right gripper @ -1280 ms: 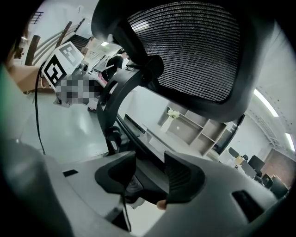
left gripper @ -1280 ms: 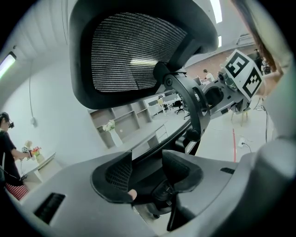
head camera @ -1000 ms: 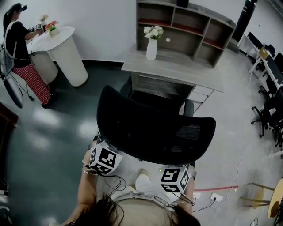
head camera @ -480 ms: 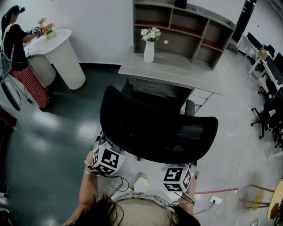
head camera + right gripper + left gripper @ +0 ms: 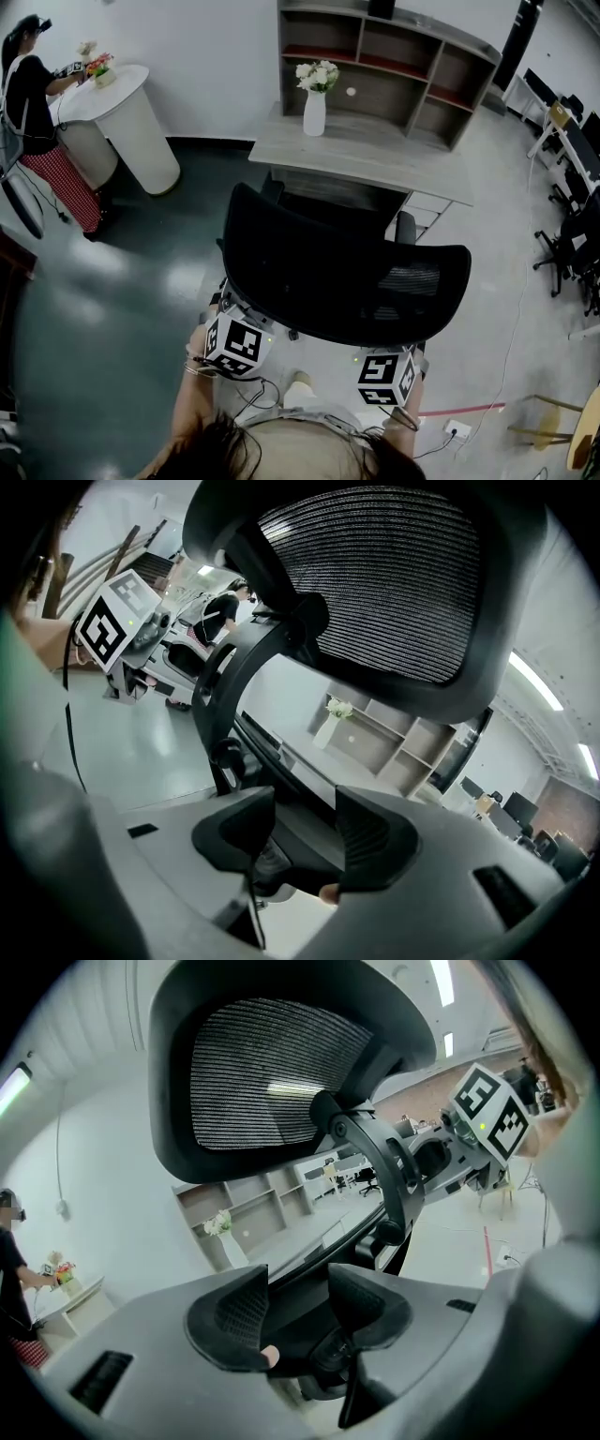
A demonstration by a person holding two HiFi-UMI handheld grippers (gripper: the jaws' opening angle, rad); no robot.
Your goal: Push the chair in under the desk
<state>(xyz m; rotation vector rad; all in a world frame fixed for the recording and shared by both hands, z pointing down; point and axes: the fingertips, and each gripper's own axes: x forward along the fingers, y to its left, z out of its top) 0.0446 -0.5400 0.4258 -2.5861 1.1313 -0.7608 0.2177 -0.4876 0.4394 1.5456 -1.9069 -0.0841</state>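
A black mesh-backed office chair point(image 5: 347, 281) stands in front of the grey desk point(image 5: 375, 159), its seat partly under the desk's front edge. I stand behind the chair. My left gripper point(image 5: 236, 339) is at the lower left of the backrest and my right gripper point(image 5: 384, 375) at its lower right. In the left gripper view the left gripper point(image 5: 298, 1302) has a gap between its jaws, with the dark rear of the seat in that gap. The right gripper point(image 5: 305, 827) stands the same way. The backrest point(image 5: 272, 1072) towers over both cameras.
A white vase of flowers point(image 5: 314, 111) stands on the desk, with an open shelf unit point(image 5: 394, 56) behind it. At the far left a person point(image 5: 37, 112) stands beside a round white table point(image 5: 122, 103). Office chairs point(image 5: 572, 244) crowd the right edge. A power strip point(image 5: 457, 429) lies on the floor.
The chair and both grippers have shifted a little to the right and slightly nearer the desk.
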